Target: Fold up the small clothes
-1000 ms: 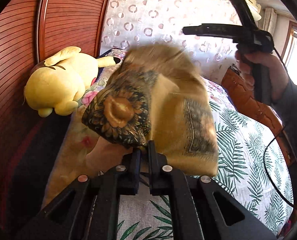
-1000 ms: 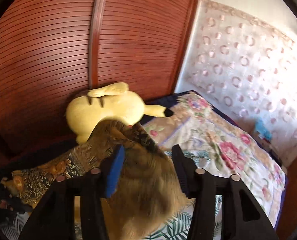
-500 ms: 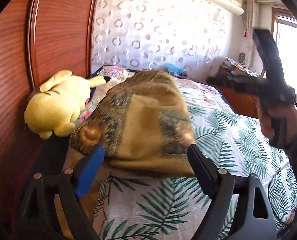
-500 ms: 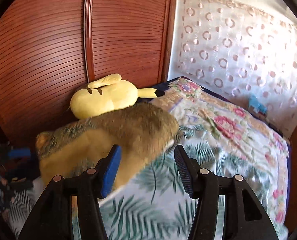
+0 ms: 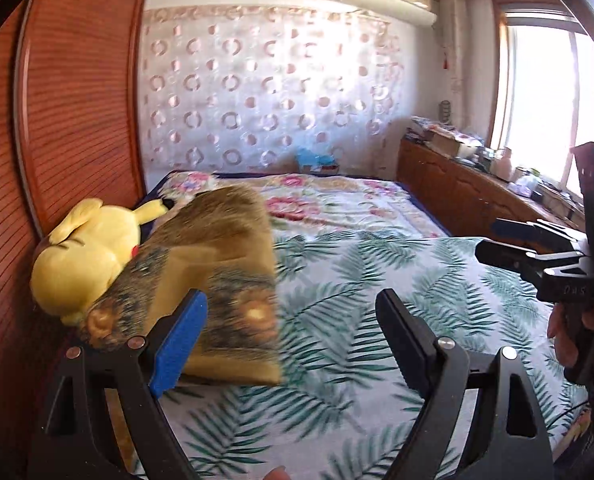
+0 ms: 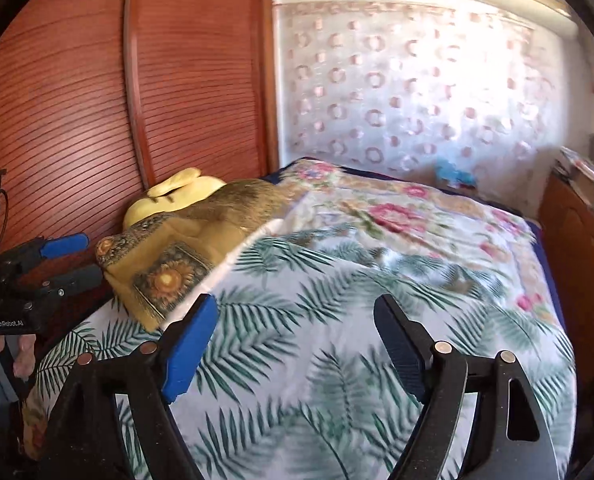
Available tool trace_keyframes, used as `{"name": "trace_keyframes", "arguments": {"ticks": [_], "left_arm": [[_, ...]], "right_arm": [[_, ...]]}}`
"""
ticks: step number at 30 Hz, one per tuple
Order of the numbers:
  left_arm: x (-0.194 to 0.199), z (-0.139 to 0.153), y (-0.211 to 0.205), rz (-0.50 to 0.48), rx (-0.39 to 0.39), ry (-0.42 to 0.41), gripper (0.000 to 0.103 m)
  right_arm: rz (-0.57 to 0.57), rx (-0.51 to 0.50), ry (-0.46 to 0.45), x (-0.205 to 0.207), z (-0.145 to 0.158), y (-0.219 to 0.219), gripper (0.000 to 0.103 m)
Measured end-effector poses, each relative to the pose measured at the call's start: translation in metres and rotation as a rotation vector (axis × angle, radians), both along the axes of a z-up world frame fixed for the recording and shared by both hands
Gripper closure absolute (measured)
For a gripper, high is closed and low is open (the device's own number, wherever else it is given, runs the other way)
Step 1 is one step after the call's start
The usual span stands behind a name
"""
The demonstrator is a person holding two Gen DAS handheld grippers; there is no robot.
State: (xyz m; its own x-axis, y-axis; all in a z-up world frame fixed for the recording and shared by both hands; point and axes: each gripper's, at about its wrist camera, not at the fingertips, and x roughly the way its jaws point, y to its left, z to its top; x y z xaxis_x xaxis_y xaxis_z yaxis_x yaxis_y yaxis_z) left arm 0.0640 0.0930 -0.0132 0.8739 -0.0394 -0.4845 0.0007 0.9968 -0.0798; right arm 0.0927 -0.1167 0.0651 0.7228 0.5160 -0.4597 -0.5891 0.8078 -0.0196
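A folded mustard cloth (image 5: 217,256) with sunflower motifs lies on the leaf-print bed sheet (image 5: 357,280), resting against a yellow plush toy (image 5: 85,252). My left gripper (image 5: 291,304) is open just in front of it, with nothing between the fingers; the cloth shows behind the blue pad (image 5: 181,336). My right gripper (image 6: 295,312) hovers over the sheet (image 6: 337,320) to the right of the cloth (image 6: 169,256), its jaws opening and empty. Each view shows the other gripper: the right gripper (image 5: 493,240) at the right edge, the left gripper (image 6: 85,258) at the left edge.
A ribbed wooden headboard (image 5: 57,120) rises behind the plush toy (image 6: 177,192). A floral quilt (image 5: 317,200) covers the far end of the bed. A wooden cabinet (image 5: 457,192) with clutter on top runs along the right side under a bright window (image 5: 545,92).
Both grippers have let go of the cloth, which now lies on the bed against the plush toy. The left jaws opened wide. Both grippers drew back, the right one far to the right.
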Motion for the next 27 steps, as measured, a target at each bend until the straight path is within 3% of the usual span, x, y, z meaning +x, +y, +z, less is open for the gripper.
{"name": "trace_keyframes", "arguments": {"ticks": [8, 15, 27], "left_arm": [[-0.007, 0.026, -0.046, -0.051, 0.030, -0.047, 0.016], [-0.011, 0.044, -0.068, -0.045, 0.045, -0.073, 0.016], [-0.014, 0.049, -0.078, -0.070, 0.029, -0.073, 0.016]], "right_arm": [[-0.146, 0.111, -0.064, -0.060, 0.029, -0.039, 0.020], [-0.234, 0.142, -0.130, -0.104, 0.043, -0.053, 0.020], [-0.280, 0.164, -0.142, -0.119, 0.019, -0.037, 0.020]]}}
